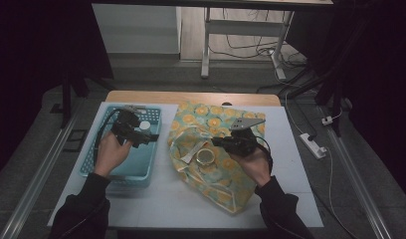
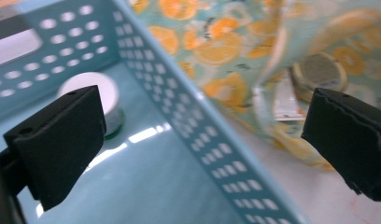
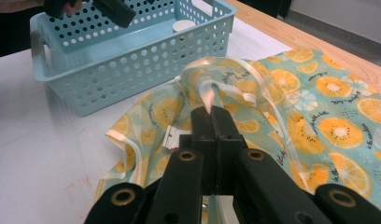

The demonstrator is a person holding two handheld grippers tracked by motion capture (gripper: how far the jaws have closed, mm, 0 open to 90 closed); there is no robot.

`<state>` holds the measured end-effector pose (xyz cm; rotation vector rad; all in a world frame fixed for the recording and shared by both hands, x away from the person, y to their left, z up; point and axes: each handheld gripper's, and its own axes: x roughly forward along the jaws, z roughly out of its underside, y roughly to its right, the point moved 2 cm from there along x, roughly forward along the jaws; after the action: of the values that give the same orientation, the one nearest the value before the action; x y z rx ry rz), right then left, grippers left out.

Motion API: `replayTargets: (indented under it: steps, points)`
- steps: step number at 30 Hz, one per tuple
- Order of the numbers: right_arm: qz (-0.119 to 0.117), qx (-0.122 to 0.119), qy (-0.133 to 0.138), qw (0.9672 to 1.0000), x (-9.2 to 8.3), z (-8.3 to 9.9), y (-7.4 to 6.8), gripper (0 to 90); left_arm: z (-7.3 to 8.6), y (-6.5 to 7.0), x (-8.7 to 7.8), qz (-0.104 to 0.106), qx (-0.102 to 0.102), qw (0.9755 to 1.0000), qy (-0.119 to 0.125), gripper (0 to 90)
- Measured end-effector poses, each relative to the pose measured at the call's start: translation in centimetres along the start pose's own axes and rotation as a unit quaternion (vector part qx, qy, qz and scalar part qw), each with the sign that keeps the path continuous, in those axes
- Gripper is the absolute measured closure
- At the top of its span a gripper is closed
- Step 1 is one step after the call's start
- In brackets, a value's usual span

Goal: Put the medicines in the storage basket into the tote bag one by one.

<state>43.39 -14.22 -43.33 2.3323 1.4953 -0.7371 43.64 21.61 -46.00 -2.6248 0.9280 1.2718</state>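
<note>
Right gripper view | right claw [image 3: 212, 112] pinching bag handle [image 3: 212, 91], seemingly | left claw [image 2: 202, 140] wide, empty

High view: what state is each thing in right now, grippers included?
left gripper: open, empty, over the basket.
right gripper: shut on the bag's clear handle.
bag: lying on the table, mouth held open.
jar: inside the bag.
basket: upright, holding a white-lidded container.
</note>
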Motion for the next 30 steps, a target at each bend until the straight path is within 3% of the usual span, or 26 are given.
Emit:
replayTargets:
  steps: [8,12,16,19,24,30]
  points:
    - [0.001,0.0,0.0,1.0,0.0,0.0,0.0,90.0,-0.2,-2.5,0.7,-0.029,-0.012,0.9995,0.011,0.0]
    - [0.002,0.0,0.001,1.0,-0.1,0.0,0.0,90.0,-0.5,-3.3,1.3,-0.045,-0.01,0.9989,0.003,0.0]
    - [0.002,0.0,0.001,1.0,-0.1,0.0,0.1,90.0,-0.7,-4.2,2.1,-0.049,-0.028,0.9984,0.002,0.0]
    - [0.002,-0.001,0.001,1.0,-0.1,0.0,0.0,90.0,-0.9,-4.7,2.7,-0.051,-0.042,0.9977,-0.013,0.0]
    - [0.002,-0.001,0.002,1.0,-0.1,0.0,0.1,90.0,-1.1,-5.1,3.9,-0.068,-0.047,0.9959,-0.038,0.0]
    - [0.002,-0.001,0.001,1.0,-0.1,0.0,0.1,90.0,-1.0,-5.5,5.0,-0.067,-0.053,0.9949,-0.054,0.0]
